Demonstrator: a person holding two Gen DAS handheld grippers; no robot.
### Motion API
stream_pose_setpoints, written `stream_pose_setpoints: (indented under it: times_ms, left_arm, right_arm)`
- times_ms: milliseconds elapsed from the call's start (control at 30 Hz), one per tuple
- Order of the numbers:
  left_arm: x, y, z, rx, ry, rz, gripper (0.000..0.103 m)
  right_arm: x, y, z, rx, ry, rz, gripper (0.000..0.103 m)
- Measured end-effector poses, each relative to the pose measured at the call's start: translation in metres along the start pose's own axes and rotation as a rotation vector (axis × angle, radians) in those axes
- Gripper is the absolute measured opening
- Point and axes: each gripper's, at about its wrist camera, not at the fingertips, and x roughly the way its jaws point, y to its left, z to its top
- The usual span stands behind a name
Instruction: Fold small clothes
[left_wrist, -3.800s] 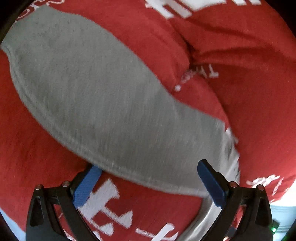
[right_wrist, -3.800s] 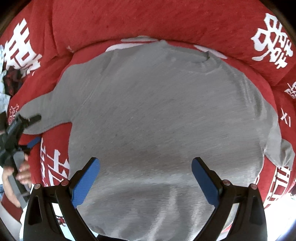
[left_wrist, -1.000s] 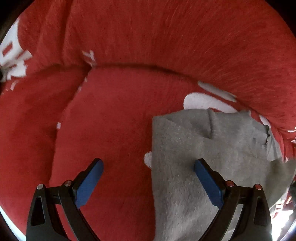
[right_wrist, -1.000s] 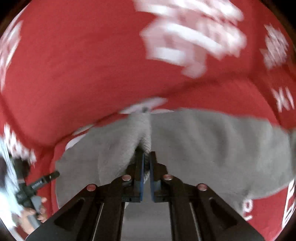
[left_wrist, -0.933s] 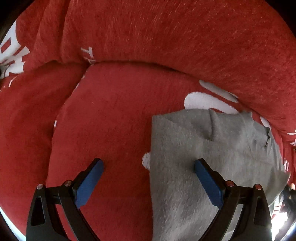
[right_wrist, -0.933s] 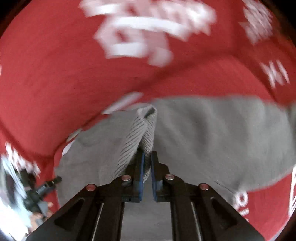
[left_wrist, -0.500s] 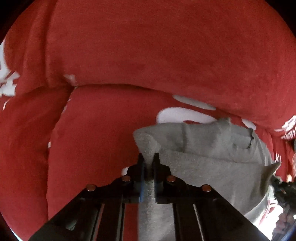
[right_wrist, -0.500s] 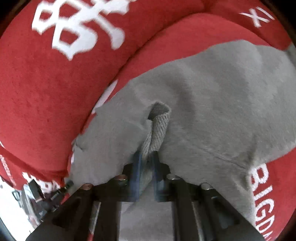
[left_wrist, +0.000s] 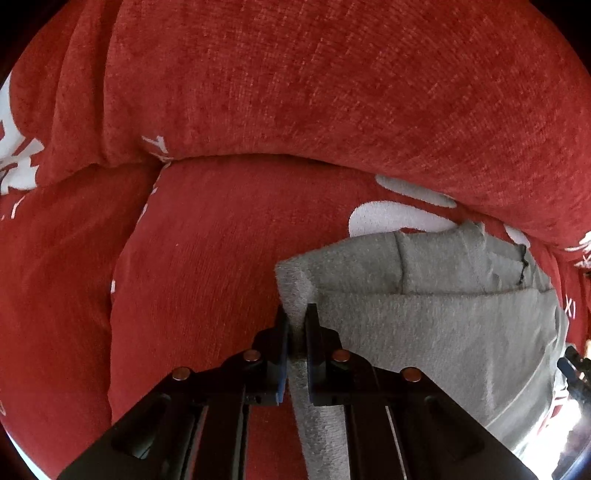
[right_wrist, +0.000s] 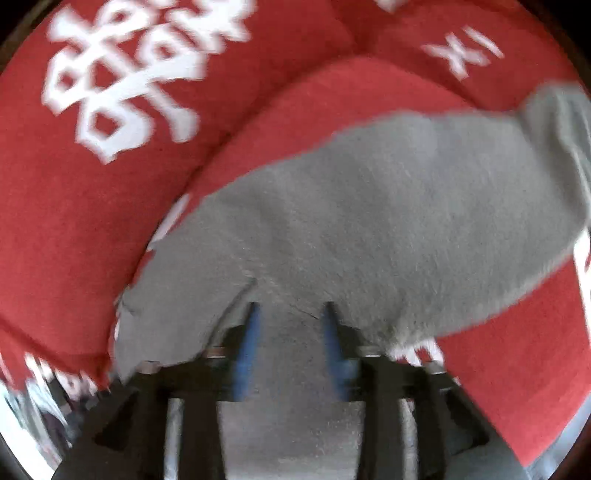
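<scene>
A small grey sweatshirt (left_wrist: 443, 325) lies partly folded on a red sofa cushion (left_wrist: 207, 258). My left gripper (left_wrist: 295, 317) is shut on the sweatshirt's left folded edge, and a pinched ridge of cloth stands up between its pads. In the right wrist view the sweatshirt (right_wrist: 388, 221) spreads across the seat. My right gripper (right_wrist: 290, 314) has its jaws parted a little, with grey cloth lying between and under the blue pads. This view is blurred by motion.
The red sofa backrest (left_wrist: 332, 92) with white printed characters (right_wrist: 140, 70) rises behind the seat. A seam between seat cushions (left_wrist: 129, 236) runs at the left. My other gripper (left_wrist: 572, 369) shows at the far right edge of the left wrist view.
My left gripper closed on the sweatshirt's edge and still holds it. My right gripper, shut on a fold of cloth half a second ago, has opened partway and let it drop.
</scene>
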Motion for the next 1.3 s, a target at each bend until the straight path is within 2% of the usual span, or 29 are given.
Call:
stream_pose_setpoints:
  times_ms: [67, 200, 267, 300, 333, 367, 500, 567, 633, 700, 767, 800, 833, 867, 900, 933, 967, 1033, 1067, 1200, 1267, 1300]
  left_arm:
    - [0.002, -0.006, -0.003, -0.017, -0.010, 0.004, 0.009]
    - [-0.011, -0.007, -0.008, -0.019, -0.006, 0.030, 0.010]
    - [-0.023, -0.005, -0.014, -0.008, 0.002, 0.038, 0.010]
    - [-0.027, -0.006, -0.018, -0.003, 0.003, 0.037, 0.010]
    - [-0.031, -0.006, -0.022, 0.003, 0.003, 0.033, 0.010]
    - [-0.032, -0.008, -0.028, 0.009, 0.006, 0.030, 0.010]
    - [-0.041, -0.003, -0.049, 0.029, 0.022, 0.019, 0.010]
    - [-0.044, -0.003, -0.062, 0.037, 0.029, 0.029, 0.010]
    - [-0.046, 0.000, -0.072, 0.031, 0.035, 0.046, 0.010]
    - [-0.030, -0.011, -0.075, 0.012, 0.041, 0.048, 0.010]
    - [-0.034, -0.007, -0.081, -0.001, 0.029, 0.056, 0.010]
    - [-0.036, -0.005, -0.083, -0.004, 0.024, 0.059, 0.010]
    - [-0.037, -0.004, -0.085, -0.006, 0.022, 0.061, 0.010]
    - [-0.038, -0.002, -0.086, -0.008, 0.022, 0.064, 0.013]
    - [-0.039, 0.000, -0.088, -0.010, 0.024, 0.064, 0.023]
    - [-0.039, 0.002, -0.089, -0.013, 0.028, 0.061, 0.066]
    - [-0.043, 0.005, -0.091, -0.021, 0.011, 0.070, 0.091]
    - [-0.053, 0.010, -0.093, -0.008, -0.035, 0.074, 0.091]
    - [-0.053, 0.011, -0.093, -0.008, -0.034, 0.073, 0.091]
    - [-0.054, 0.028, -0.099, -0.035, -0.020, 0.083, 0.091]
    - [-0.052, 0.033, -0.101, -0.027, -0.024, 0.118, 0.091]
    - [-0.052, 0.035, -0.102, -0.020, -0.026, 0.138, 0.091]
  right_arm:
    - [0.006, 0.010, 0.007, -0.037, 0.044, 0.042, 0.048]
    - [0.039, 0.022, 0.007, 0.030, 0.125, 0.099, 0.048]
    - [0.052, 0.023, 0.008, 0.060, 0.130, 0.115, 0.048]
    - [0.054, 0.026, 0.010, 0.061, 0.110, 0.113, 0.044]
    - [0.056, 0.030, 0.011, 0.055, 0.104, 0.098, 0.013]
    - [0.055, 0.032, 0.011, 0.054, 0.106, 0.079, 0.007]
    - [0.041, 0.033, 0.003, 0.071, 0.081, 0.093, 0.007]
    - [0.044, 0.027, -0.003, 0.077, 0.101, 0.071, 0.007]
    - [0.057, 0.029, -0.009, 0.070, 0.131, 0.043, 0.012]
    - [0.047, 0.028, -0.013, 0.060, 0.122, 0.033, 0.015]
    - [0.035, 0.041, -0.024, 0.012, 0.117, 0.066, 0.031]
    - [0.030, 0.052, -0.035, -0.012, 0.128, 0.112, 0.043]
    - [0.028, 0.060, -0.044, -0.027, 0.147, 0.149, 0.049]
    - [0.033, 0.075, -0.060, -0.044, 0.193, 0.206, 0.049]
    - [0.040, 0.089, -0.076, -0.057, 0.248, 0.250, 0.049]
    - [0.051, 0.105, -0.094, -0.068, 0.304, 0.291, 0.049]
    - [0.068, 0.128, -0.119, -0.081, 0.373, 0.346, 0.049]
    - [0.089, 0.155, -0.146, -0.084, 0.431, 0.389, 0.049]
    - [0.104, 0.173, -0.161, -0.083, 0.446, 0.414, 0.049]
    - [0.141, 0.206, -0.183, -0.055, 0.453, 0.422, 0.047]
    - [0.149, 0.212, -0.184, -0.046, 0.437, 0.420, 0.036]
    - [0.151, 0.215, -0.184, -0.052, 0.431, 0.417, 0.016]
